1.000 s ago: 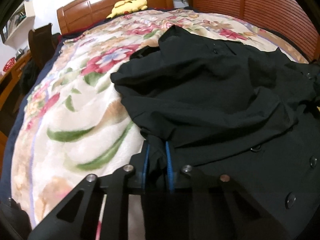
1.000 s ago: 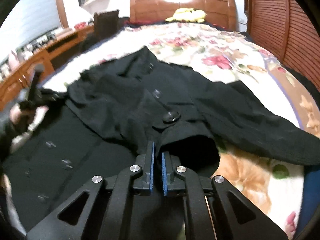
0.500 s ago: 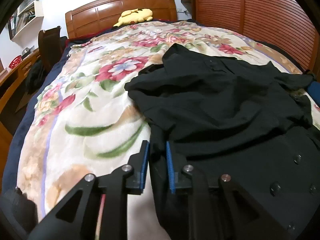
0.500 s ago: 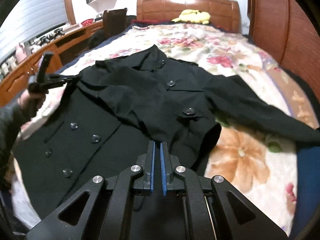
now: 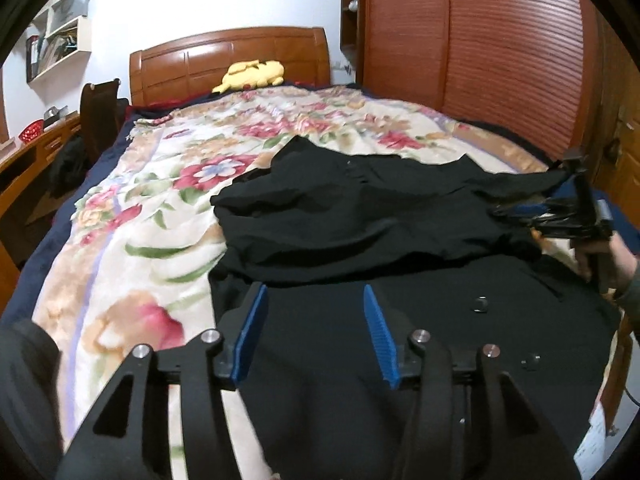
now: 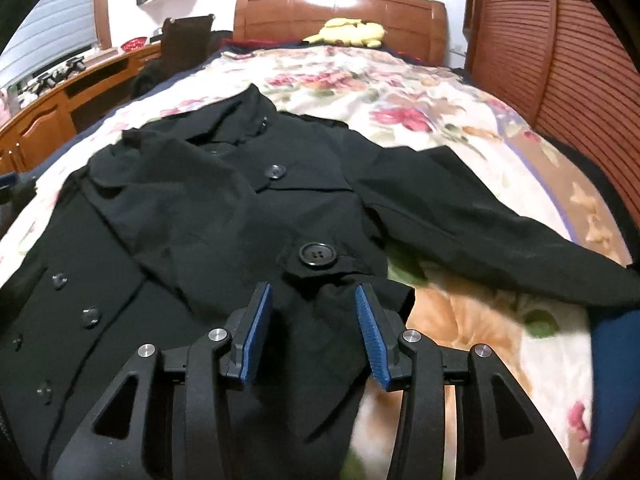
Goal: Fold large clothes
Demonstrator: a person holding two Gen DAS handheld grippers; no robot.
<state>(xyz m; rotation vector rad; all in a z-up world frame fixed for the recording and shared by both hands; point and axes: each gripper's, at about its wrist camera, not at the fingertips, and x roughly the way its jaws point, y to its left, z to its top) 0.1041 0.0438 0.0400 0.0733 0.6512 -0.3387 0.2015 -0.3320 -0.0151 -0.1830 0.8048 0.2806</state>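
Note:
A black buttoned coat [image 6: 200, 216] lies spread on the floral blanket [image 6: 400, 92] of a bed. One sleeve is folded across its front, with the cuff [image 6: 320, 304] lying loose between the pads of my right gripper [image 6: 313, 292], whose jaws are opening. The other sleeve [image 6: 480, 232] stretches out to the right. In the left wrist view my left gripper [image 5: 314, 292] hovers over the coat [image 5: 360, 220] near its left edge; its jaws are opening and the pads press on nothing. A hand [image 5: 608, 260] holds the right gripper [image 5: 560, 216] at the far side.
A yellow plush toy [image 5: 250, 74] lies against the wooden headboard [image 5: 228, 56]. Slatted wooden wardrobe doors [image 5: 500, 60] run along the bed's right side. On the left stand a wooden desk [image 6: 60, 100] and a dark chair [image 5: 100, 112].
Both grippers have let go of the coat's cloth and opened. The left one pulled back and up from the coat's edge. The right one dipped toward the folded sleeve's cuff.

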